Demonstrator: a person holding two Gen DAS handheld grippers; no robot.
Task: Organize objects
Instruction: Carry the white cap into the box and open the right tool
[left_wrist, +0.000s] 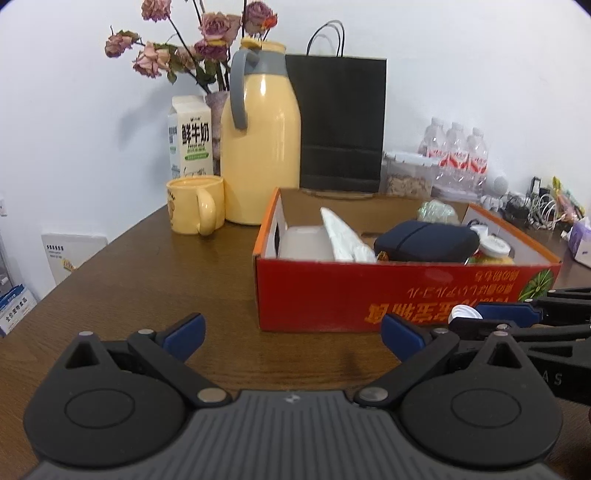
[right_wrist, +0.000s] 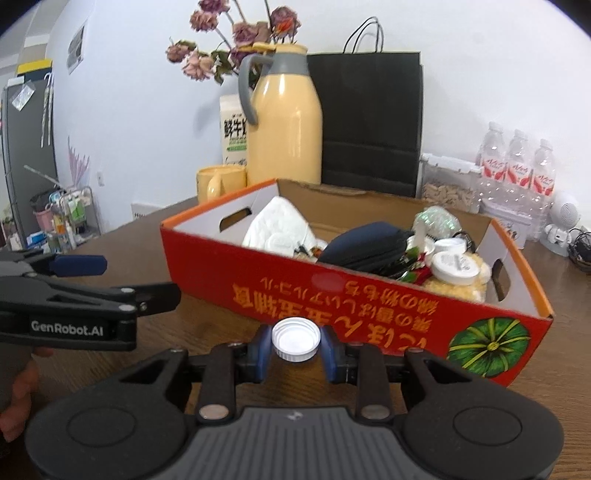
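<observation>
Right wrist view puts the white bottle cap (right_wrist: 296, 339) between my right gripper (right_wrist: 295, 349)'s blue pads (right_wrist: 261, 350), open side up, just short of the red cardboard box (right_wrist: 332, 291) and seemingly just above the wooden table (right_wrist: 147, 243). I read this as the carry into the box, which already holds a dark pouch (right_wrist: 365, 243), a white padded cloth (right_wrist: 277, 221) and some white-lidded jars (right_wrist: 454, 264).

My worry is the cap itself: it is shallow, round and smooth, gripped only by its rim, so a jolt or a tilt could pop it out. The near wall of the box stands higher than the cap, so pushing straight ahead would knock the cap against the cardboard; it has to rise first. The left gripper (right_wrist: 107, 280) sits close beside it and could be bumped.

The right jaws are drawn in narrow and pinch the cap on both sides. The left gripper (left_wrist: 291, 334) stands wide apart, holding nothing, over bare table.
</observation>
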